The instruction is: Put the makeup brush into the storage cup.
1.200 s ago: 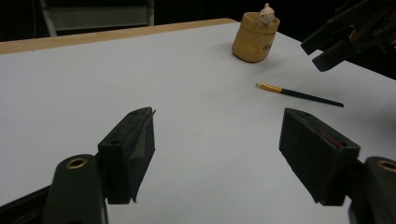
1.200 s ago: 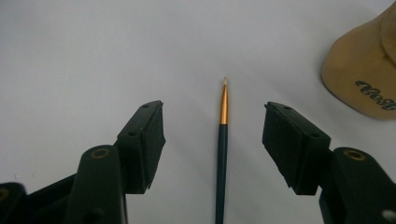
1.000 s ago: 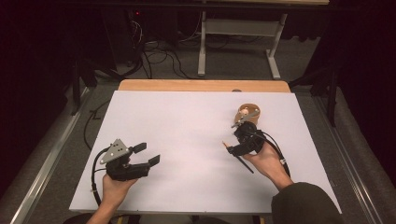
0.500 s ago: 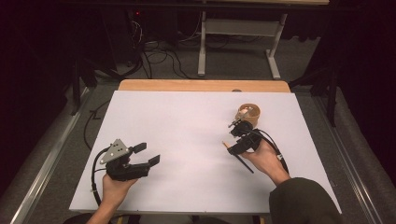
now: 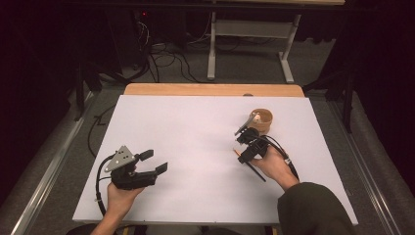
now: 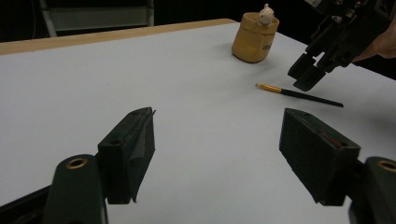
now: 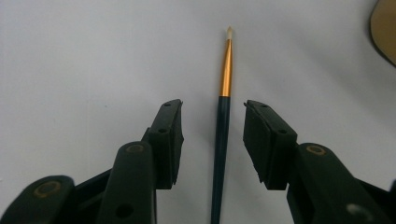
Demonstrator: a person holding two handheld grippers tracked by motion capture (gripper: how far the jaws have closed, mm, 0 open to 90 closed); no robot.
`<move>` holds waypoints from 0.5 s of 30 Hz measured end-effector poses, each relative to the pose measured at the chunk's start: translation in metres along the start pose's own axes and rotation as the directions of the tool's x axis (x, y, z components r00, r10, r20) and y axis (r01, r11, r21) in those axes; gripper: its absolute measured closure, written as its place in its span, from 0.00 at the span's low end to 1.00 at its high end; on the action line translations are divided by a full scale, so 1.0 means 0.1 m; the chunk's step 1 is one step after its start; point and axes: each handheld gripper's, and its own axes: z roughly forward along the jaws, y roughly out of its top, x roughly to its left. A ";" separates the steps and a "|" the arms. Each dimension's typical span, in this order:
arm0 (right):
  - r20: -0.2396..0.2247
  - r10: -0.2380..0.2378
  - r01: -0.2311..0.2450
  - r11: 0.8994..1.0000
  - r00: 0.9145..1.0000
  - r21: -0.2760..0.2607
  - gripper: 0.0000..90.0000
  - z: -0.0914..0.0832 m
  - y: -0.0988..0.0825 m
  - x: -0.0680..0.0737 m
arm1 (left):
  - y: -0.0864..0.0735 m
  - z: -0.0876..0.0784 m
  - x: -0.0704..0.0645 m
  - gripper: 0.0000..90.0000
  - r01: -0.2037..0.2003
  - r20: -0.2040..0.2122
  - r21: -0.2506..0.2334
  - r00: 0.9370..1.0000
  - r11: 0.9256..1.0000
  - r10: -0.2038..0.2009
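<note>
No text, label, brand, number or sign can be read anywhere. The tan, rounded wooden cup (image 6: 255,38) at the upper right of the left gripper view bears a small dark mark on its side, too small and blurred to make out as letters. The white table sheet (image 5: 195,147) across the middle of the high view is blank.

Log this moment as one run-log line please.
right gripper: jaws closing astride paintbrush, no contact | paintbrush: flat on table | left gripper: open, idle
</note>
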 end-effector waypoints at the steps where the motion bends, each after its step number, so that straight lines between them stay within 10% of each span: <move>1: 0.003 0.004 -0.004 1.000 1.000 0.005 0.68 0.02 0.00 0.00 | 0.00 0.00 0.00 0.30 -0.001 0.000 0.002 1.000 1.000 0.001; 15: 0.002 0.041 -0.041 0.997 0.999 0.067 0.74 0.13 0.05 -0.02 | 0.00 0.00 0.00 0.30 0.000 0.000 0.002 1.000 1.000 0.000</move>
